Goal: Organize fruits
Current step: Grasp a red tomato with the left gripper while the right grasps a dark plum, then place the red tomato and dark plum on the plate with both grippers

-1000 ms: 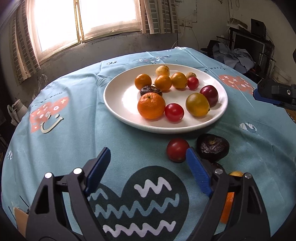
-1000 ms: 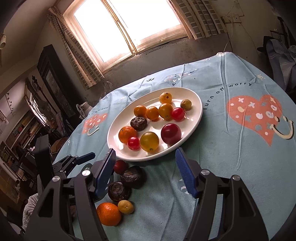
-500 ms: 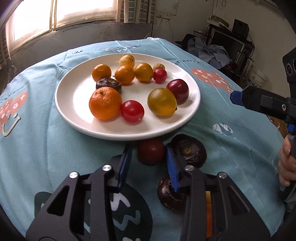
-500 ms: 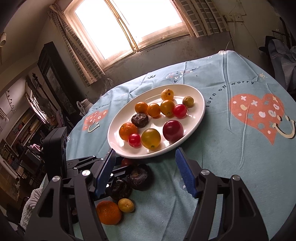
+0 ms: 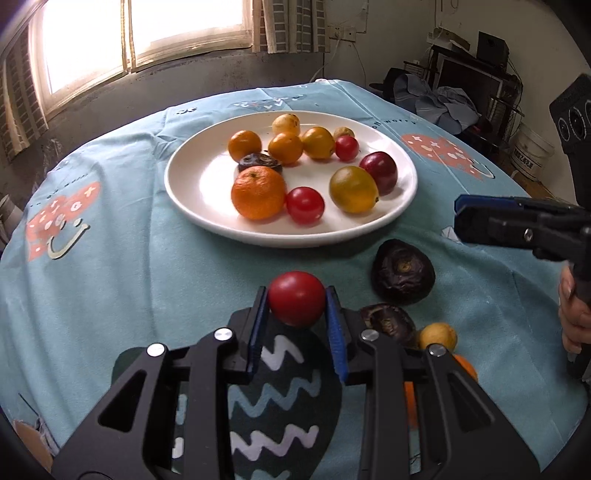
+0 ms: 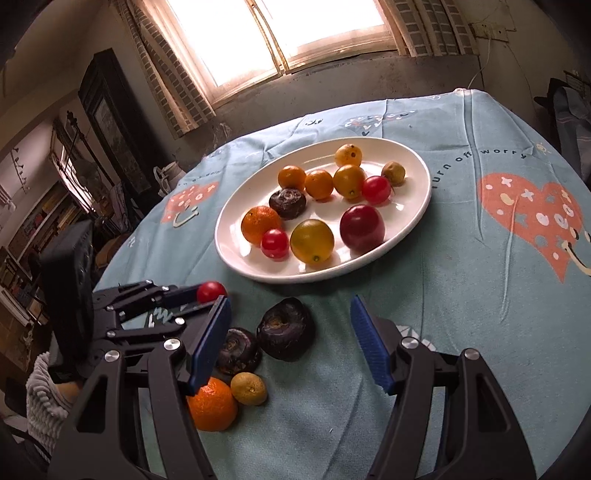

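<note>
My left gripper (image 5: pixel 295 314) is shut on a red cherry tomato (image 5: pixel 296 298) and holds it above the cloth, short of the white plate (image 5: pixel 199 214); it also shows in the right wrist view (image 6: pixel 210 291). The plate (image 6: pixel 413 218) holds several oranges, tomatoes and plums. On the cloth lie two dark wrinkled fruits (image 6: pixel 286 328) (image 6: pixel 236 350), a small yellow fruit (image 6: pixel 248 388) and an orange (image 6: pixel 212 404). My right gripper (image 6: pixel 290 339) is open and empty, above those loose fruits.
The round table wears a light blue cloth (image 6: pixel 480 277) with heart prints. A window (image 6: pixel 280 33) lies beyond the table. Shelves and clutter (image 5: pixel 469 85) stand at the far right in the left wrist view.
My left gripper closed on the red tomato beside the plate and lifted it off the cloth. The right gripper stayed open and barely moved.
</note>
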Available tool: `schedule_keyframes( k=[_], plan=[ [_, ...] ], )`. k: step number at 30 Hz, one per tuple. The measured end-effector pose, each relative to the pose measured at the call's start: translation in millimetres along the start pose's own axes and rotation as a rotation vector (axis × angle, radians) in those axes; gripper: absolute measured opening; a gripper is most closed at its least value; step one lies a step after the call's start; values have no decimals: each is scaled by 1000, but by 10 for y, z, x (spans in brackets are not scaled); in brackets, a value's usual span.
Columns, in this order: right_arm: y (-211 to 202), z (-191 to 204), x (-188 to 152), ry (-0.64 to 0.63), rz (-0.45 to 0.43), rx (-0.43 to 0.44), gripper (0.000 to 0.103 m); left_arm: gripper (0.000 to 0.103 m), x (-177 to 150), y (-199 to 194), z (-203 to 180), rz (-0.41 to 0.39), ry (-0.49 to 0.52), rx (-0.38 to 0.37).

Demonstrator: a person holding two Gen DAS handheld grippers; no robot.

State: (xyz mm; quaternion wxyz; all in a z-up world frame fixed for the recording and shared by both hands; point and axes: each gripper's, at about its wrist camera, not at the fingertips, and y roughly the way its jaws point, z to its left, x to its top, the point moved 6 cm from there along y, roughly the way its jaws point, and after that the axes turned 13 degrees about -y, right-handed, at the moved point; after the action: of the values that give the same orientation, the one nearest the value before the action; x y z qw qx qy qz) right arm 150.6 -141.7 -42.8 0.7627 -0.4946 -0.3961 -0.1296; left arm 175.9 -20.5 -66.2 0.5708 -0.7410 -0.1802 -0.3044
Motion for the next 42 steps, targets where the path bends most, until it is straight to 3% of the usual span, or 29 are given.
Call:
schedule_keyframes(
  k=[4, 9, 12, 22, 27, 30, 33, 38, 42],
  plan=[
    [232, 137, -121, -99, 74, -55, 66, 31, 71, -60, 196, -17, -79, -5],
    [382, 143, -180, -128, 102, -84, 55, 31, -2, 56, 148, 20, -53, 1],
    [415, 146, -180, -121, 106, -56, 49, 31, -25, 121, 114, 36, -37, 7],
    [348, 140, -154, -101, 82, -13, 43, 31, -16, 85, 95, 18, -34, 12],
    [79, 141, -39, -91, 10, 4, 42, 31, 134, -160, 116, -63, -53, 6],
    [-171, 65, 119, -69, -79, -30, 43, 31, 344, -238, 146, -96, -71, 13],
    [-255, -86, 325, -28, -114, -62, 43, 31, 627, -163, 179, -99, -99, 9],
    [19, -313, 671, 1, -91, -97, 42, 31, 959, 155, 275, -94, -164, 12],
    [390, -369, 790, 24, -68, -89, 43, 33, 996, 398, 371, -64, -219, 1]
  ],
)
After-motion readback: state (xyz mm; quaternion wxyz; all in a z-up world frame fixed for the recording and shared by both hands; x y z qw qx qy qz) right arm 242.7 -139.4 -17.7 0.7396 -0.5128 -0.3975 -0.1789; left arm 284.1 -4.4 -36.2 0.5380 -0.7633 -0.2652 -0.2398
